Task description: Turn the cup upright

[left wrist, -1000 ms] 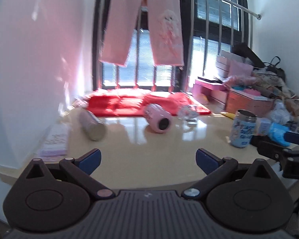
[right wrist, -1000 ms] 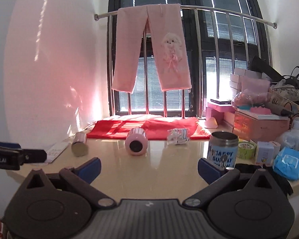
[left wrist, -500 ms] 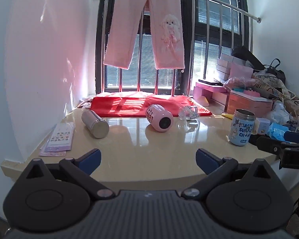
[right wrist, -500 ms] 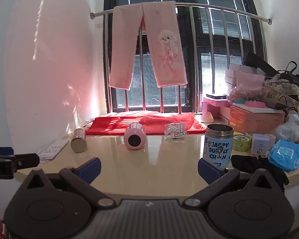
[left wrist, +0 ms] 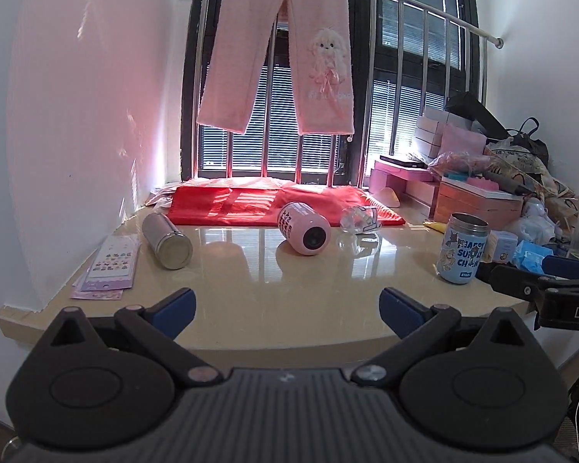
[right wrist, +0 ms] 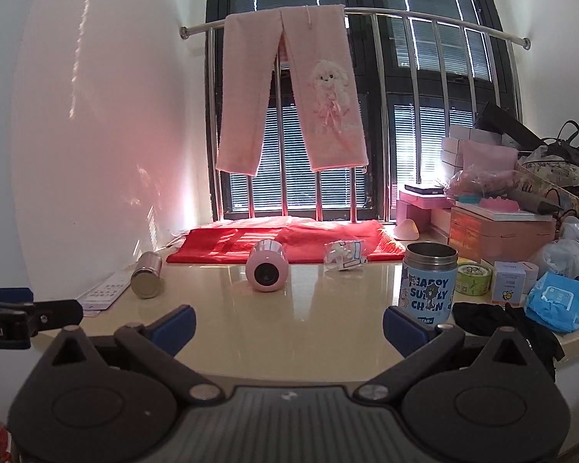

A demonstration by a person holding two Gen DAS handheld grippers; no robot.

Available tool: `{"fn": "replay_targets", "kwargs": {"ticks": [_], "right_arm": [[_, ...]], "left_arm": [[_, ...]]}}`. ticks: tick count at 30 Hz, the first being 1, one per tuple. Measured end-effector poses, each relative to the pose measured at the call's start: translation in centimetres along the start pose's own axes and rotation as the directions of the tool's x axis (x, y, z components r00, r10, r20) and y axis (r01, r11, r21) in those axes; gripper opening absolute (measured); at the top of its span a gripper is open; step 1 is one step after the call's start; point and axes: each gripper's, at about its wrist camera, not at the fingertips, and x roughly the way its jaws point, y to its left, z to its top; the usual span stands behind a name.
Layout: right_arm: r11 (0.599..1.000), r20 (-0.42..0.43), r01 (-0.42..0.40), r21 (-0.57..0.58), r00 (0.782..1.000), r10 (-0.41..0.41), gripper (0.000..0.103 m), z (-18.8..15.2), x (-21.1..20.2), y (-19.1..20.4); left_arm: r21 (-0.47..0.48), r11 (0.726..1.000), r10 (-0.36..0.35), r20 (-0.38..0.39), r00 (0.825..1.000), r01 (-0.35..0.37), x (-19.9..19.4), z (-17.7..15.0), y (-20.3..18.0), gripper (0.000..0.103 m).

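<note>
A pink cup (left wrist: 304, 228) lies on its side on the beige tabletop (left wrist: 289, 281), its round end facing me; it also shows in the right wrist view (right wrist: 267, 271). A steel cup (left wrist: 166, 240) lies on its side to the left, also in the right wrist view (right wrist: 147, 281). A blue cartoon cup (left wrist: 461, 247) stands upright at the right, close in the right wrist view (right wrist: 428, 284). My left gripper (left wrist: 287, 311) and right gripper (right wrist: 288, 329) are both open and empty, held back at the table's near edge.
A red cloth (left wrist: 285, 206) lies by the window bars. A crumpled clear wrapper (left wrist: 357, 218) sits beside the pink cup. Sticker sheets (left wrist: 110, 264) lie at the left edge. Boxes, bags and a blue pack (right wrist: 556, 301) crowd the right side. Pink trousers (left wrist: 281, 54) hang above.
Both grippers have drawn back and tilted up, so the table looks farther and more of the window shows. The cups have not moved.
</note>
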Motion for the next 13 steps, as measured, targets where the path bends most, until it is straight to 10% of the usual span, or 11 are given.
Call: {"fn": "replay_targets", "kwargs": {"ticks": [13], "right_arm": [[1.0, 0.002, -0.003, -0.003, 1.0, 0.003, 0.103, 0.0, -0.16, 0.22]], "left_arm": [[-0.006, 1.0, -0.028, 0.008, 1.0, 0.028, -0.36, -0.13, -0.08, 0.103]]}}
